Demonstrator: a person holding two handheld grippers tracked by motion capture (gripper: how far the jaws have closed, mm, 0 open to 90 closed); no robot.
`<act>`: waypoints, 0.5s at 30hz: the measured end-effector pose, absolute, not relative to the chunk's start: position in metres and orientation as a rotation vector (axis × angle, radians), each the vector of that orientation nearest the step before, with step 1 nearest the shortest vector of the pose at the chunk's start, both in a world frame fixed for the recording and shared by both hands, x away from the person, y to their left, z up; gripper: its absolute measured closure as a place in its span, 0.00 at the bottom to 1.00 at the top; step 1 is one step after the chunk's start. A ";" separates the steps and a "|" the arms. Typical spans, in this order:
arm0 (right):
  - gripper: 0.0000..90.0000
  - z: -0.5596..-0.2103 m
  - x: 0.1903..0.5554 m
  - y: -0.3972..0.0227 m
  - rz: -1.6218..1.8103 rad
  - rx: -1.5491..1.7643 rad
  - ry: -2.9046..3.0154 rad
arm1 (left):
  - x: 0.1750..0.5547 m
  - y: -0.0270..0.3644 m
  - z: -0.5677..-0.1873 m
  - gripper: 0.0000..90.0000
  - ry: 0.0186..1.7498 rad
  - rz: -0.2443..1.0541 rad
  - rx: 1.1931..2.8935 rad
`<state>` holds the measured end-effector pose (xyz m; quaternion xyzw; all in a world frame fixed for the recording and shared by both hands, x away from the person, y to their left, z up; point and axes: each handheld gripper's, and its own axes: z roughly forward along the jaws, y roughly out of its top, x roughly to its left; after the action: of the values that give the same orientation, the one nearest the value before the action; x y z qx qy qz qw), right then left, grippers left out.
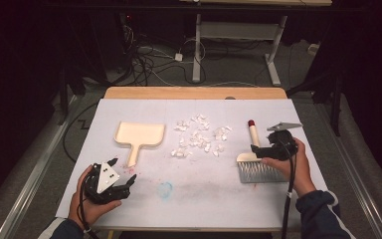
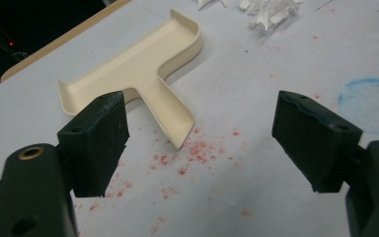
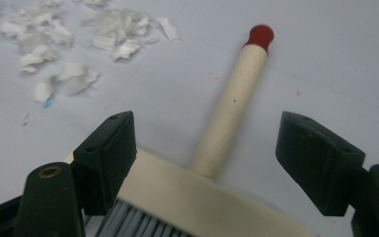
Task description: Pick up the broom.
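The right gripper (image 3: 205, 163) hangs with jaws released over the brush (image 3: 229, 106), while the left gripper (image 2: 200, 143), jaws released, faces the dustpan (image 2: 138, 74).

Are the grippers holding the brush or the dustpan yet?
No, nothing is held. The right gripper is open over the brush, its handle lying between the jaws untouched. The left gripper is open too, near the dustpan handle.
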<state>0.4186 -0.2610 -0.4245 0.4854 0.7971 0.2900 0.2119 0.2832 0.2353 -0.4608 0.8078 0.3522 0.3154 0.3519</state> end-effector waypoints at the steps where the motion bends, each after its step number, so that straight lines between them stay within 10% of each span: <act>1: 0.29 -0.427 0.427 -0.260 0.775 1.378 2.215 | 0.283 0.235 -0.461 0.24 0.912 0.816 2.090; 15: 0.44 -0.455 0.486 -0.255 0.553 1.614 2.201 | 0.282 0.233 -0.463 0.24 0.907 0.811 2.118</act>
<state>0.4857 -0.2546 -0.4547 0.5703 0.7779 0.1954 0.1776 0.2824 0.2329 -0.4633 0.8146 0.3488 0.3121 0.3426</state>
